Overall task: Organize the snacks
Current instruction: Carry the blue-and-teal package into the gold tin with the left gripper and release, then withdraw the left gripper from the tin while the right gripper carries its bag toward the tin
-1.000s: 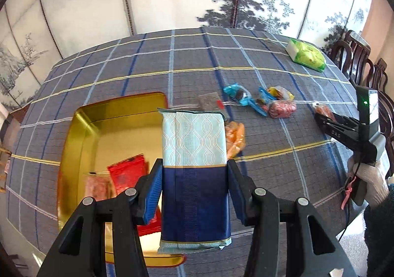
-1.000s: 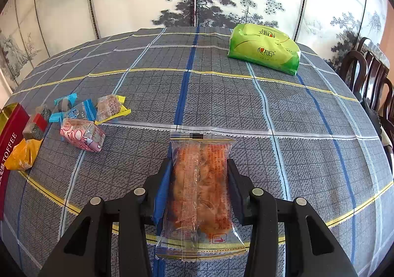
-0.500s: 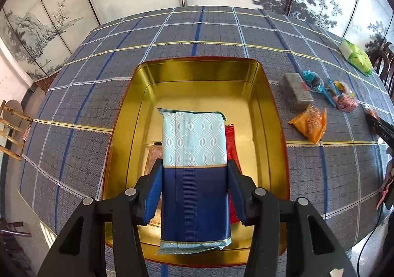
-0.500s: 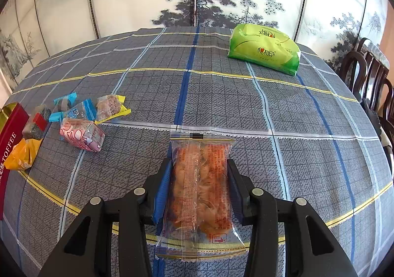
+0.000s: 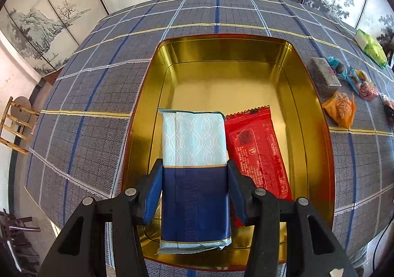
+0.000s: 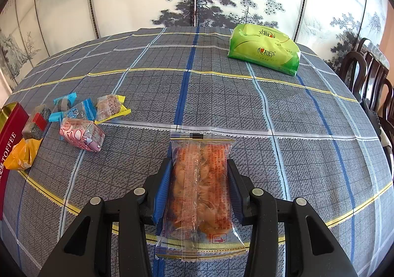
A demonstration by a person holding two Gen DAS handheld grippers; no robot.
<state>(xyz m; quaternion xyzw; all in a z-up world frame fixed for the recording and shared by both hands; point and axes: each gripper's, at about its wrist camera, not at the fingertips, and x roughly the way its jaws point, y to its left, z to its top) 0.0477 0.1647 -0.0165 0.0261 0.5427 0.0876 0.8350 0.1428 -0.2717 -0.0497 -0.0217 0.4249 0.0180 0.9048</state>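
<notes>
My left gripper (image 5: 194, 168) is shut on a blue and pale-teal snack pack (image 5: 194, 154) and holds it low over the near left part of a gold tin tray (image 5: 312, 104). A red snack pack (image 5: 256, 151) lies in the tray just right of it. My right gripper (image 6: 199, 168) is shut on a clear packet of orange snacks (image 6: 200, 193) above the checked tablecloth. Small wrapped snacks lie to its left: a pink one (image 6: 82, 134), blue ones (image 6: 78, 110), a yellow-edged one (image 6: 109, 107) and an orange one (image 6: 21, 154).
A green tissue pack (image 6: 264, 51) lies at the table's far right. The tin's red side (image 6: 9, 134) shows at the right wrist view's left edge. Loose snacks (image 5: 339, 109) lie right of the tray. Dark wooden chairs (image 6: 369, 75) stand past the table's right edge.
My left gripper has moved lower and closer over the tray with the blue pack; the red pack now shows beside it. My right gripper has stayed still with its packet.
</notes>
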